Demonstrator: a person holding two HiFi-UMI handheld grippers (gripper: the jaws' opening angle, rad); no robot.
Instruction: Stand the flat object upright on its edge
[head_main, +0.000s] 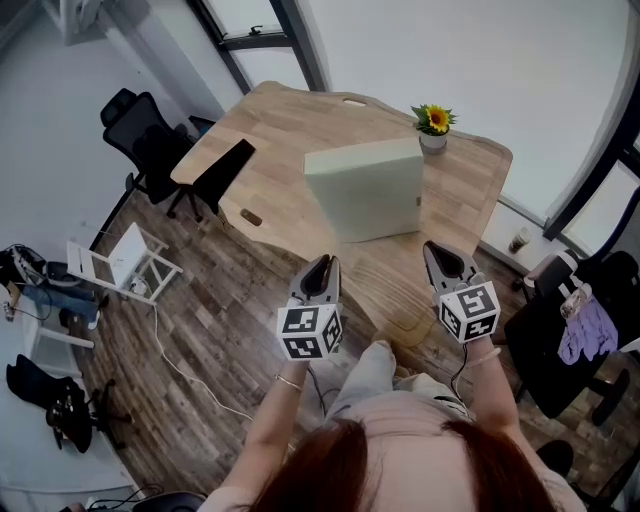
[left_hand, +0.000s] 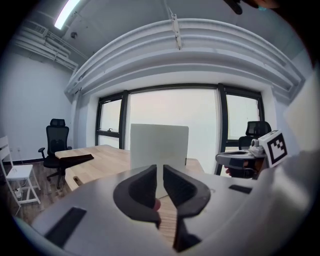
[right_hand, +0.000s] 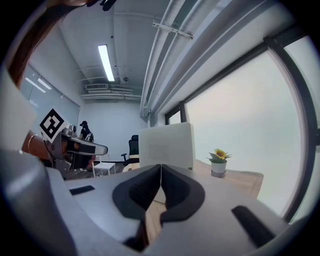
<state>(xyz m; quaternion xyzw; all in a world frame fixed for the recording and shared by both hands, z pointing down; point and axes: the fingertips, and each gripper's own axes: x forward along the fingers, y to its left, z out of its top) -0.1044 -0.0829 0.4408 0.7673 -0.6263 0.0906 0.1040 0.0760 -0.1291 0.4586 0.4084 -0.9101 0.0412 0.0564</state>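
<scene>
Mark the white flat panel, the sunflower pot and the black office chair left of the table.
white flat panel (head_main: 365, 190), head view, middle of its broad face.
sunflower pot (head_main: 433, 142), head view, the pot's side below the bloom.
black office chair (head_main: 150, 148), head view, its backrest.

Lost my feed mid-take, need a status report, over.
Left gripper jaws a slit apart, right gripper shut, both empty. White slab upright on the table, neither gripper touching it. Nothing in between; flower pot beyond it.

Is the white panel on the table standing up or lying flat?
Upright: the white panel stands on its lower edge on the table, face vertical.
</scene>
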